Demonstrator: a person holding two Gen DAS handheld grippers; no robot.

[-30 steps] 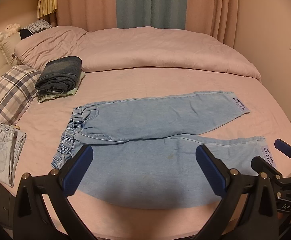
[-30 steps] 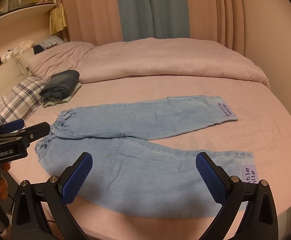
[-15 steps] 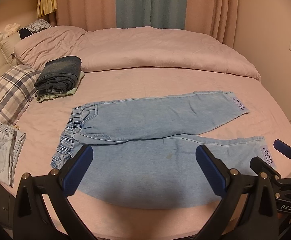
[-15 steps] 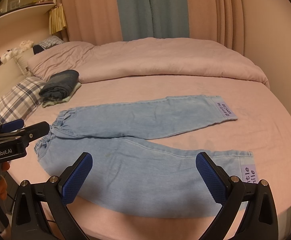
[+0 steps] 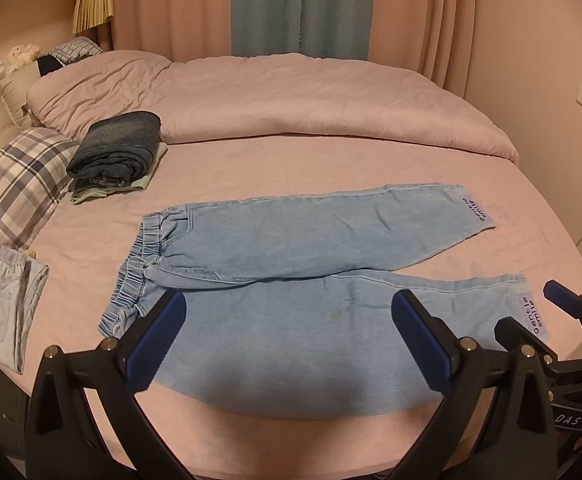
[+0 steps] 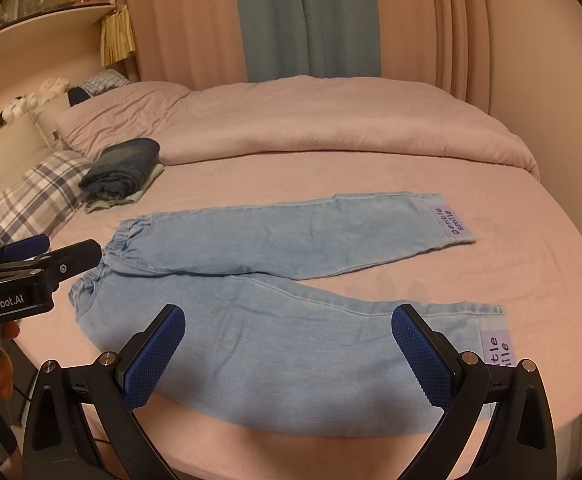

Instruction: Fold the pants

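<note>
Left wrist view: pants flat on bed, unfolded. Both grippers hover, jaws spread, empty. Next: likely grip near leg's edge.

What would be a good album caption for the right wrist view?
Open right gripper hovering over light-blue jeans spread flat on a pink bed, left gripper near the waistband.

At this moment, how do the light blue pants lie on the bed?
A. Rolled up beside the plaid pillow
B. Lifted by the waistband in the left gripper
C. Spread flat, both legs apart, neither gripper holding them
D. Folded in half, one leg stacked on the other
C: the light blue pants lie flat on the bed with the legs splayed, while the left gripper and right gripper hover open above them.
</note>
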